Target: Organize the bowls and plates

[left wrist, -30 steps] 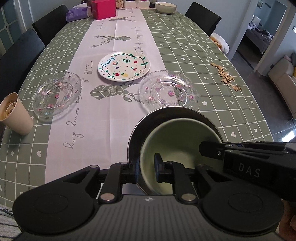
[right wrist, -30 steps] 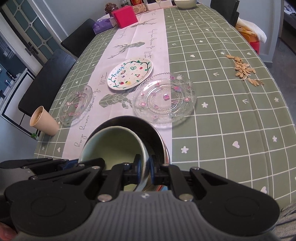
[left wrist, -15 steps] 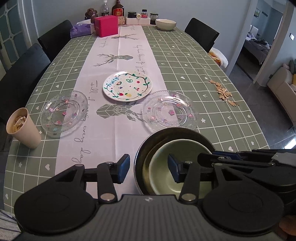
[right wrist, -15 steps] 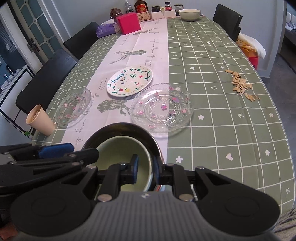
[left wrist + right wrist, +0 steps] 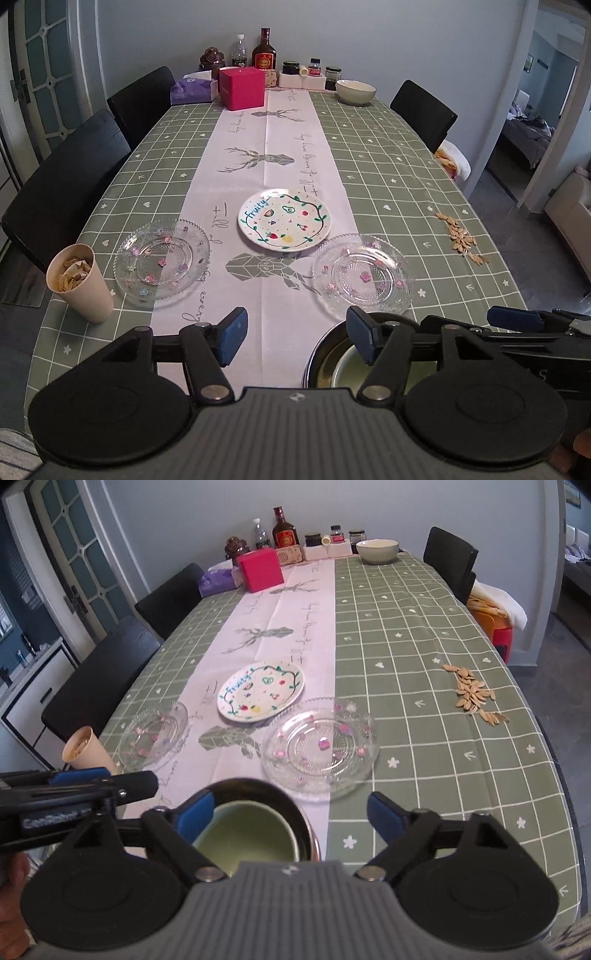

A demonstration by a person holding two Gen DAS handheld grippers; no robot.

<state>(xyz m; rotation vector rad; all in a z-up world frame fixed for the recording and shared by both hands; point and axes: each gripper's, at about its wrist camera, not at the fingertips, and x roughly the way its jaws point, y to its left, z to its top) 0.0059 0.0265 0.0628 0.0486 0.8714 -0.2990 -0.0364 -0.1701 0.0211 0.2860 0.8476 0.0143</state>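
A pale green bowl (image 5: pixel 247 830) sits nested in a dark metal bowl (image 5: pixel 258 786) at the table's near edge. My left gripper (image 5: pixel 297 338) hovers over the left rim of the metal bowl (image 5: pixel 325 347); its jaws are opening and the pads touch nothing. My right gripper (image 5: pixel 290 814) hangs above the same stack with its jaws opening wide, clear of both bowls. Beyond lie a white "fruity" plate (image 5: pixel 284 219), a glass plate (image 5: pixel 364 277) on the right, a second glass plate (image 5: pixel 160 258) on the left, and a cream bowl (image 5: pixel 355 91) at the far end.
A paper cup (image 5: pixel 79 282) of scraps stands near the left edge. Loose seeds (image 5: pixel 461 240) are scattered on the right of the green checked tablecloth (image 5: pixel 388 166). A pink box (image 5: pixel 242 88), a tissue pack, bottles and jars line the far end. Black chairs flank the table.
Both grippers were shut on the rims of the stacked bowls; both have let go, opened and risen. The green bowl, tilted before, now rests level inside the metal bowl.
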